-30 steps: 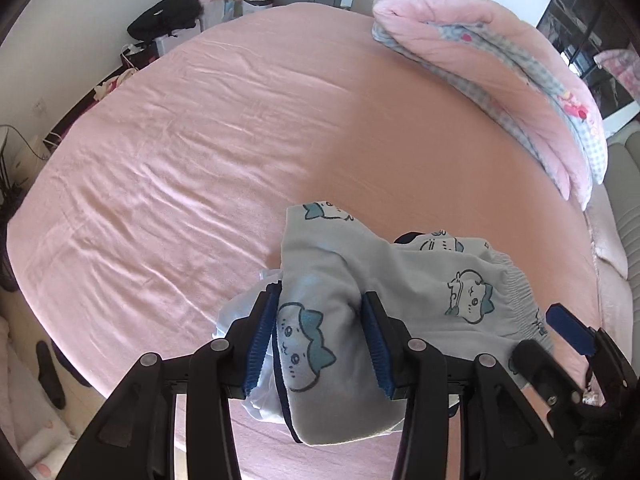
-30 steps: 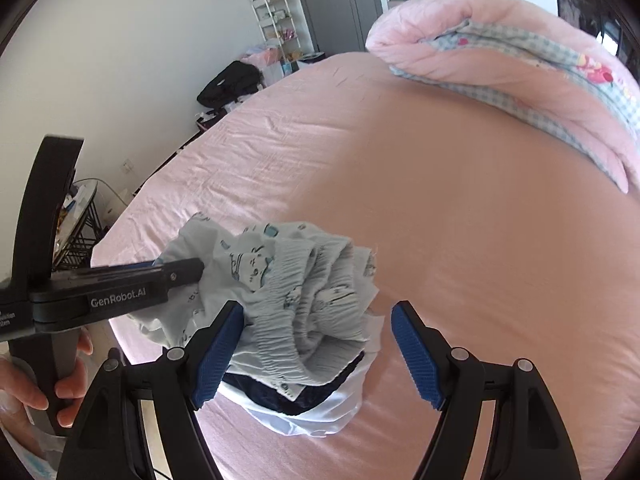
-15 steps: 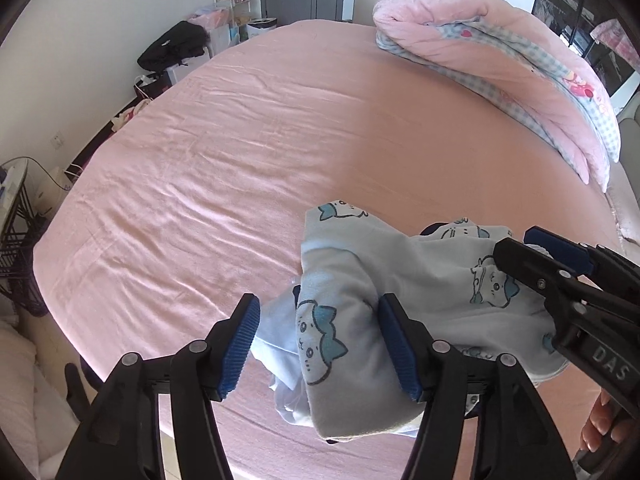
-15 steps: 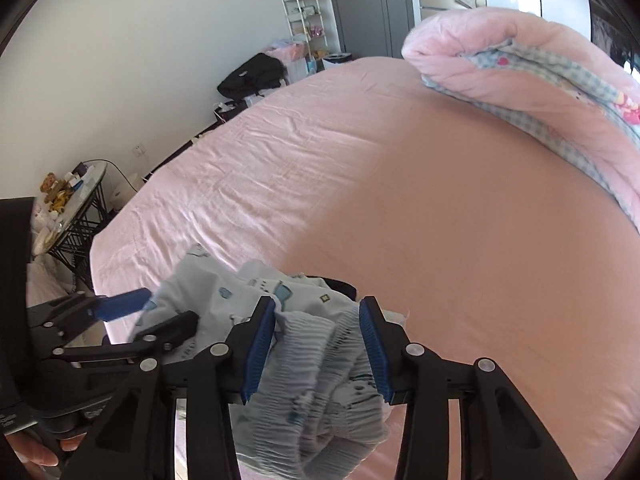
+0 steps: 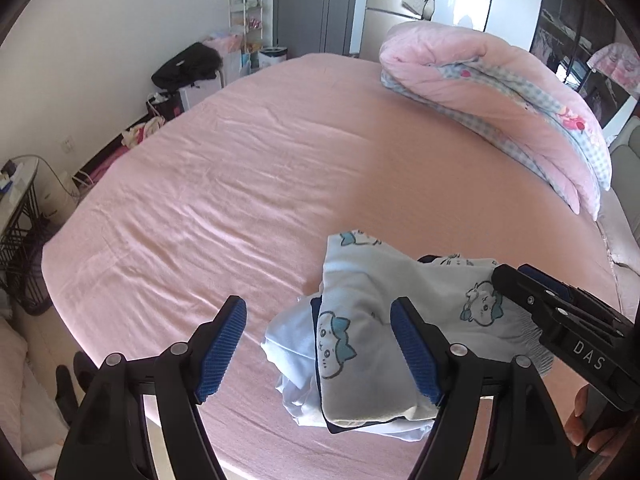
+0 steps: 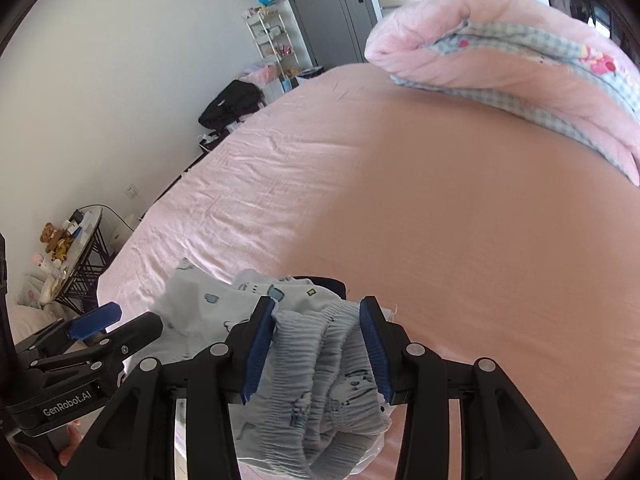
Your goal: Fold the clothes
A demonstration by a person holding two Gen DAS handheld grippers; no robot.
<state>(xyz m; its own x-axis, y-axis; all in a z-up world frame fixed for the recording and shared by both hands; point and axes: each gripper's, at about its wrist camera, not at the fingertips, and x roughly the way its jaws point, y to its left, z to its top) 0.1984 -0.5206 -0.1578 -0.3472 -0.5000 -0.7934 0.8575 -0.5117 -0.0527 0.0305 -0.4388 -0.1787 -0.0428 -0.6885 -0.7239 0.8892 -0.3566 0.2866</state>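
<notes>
Bunched cat-print garment (image 5: pixel 384 332) sits at the near edge of the pink bed (image 5: pixel 248 184), right gripper (image 6: pixel 316 344) clamped on its gathered waistband, left gripper (image 5: pixel 320 348) opening, jaws wide, cloth loose between them toward the right-hand pad.

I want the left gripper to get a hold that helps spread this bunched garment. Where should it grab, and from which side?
Probably the garment's loose lower-left edge, approached from above on the left. The right gripper already pinches the gathered waistband, so the opposite end is free. The left gripper is opening, its fingers off the cloth.
</notes>
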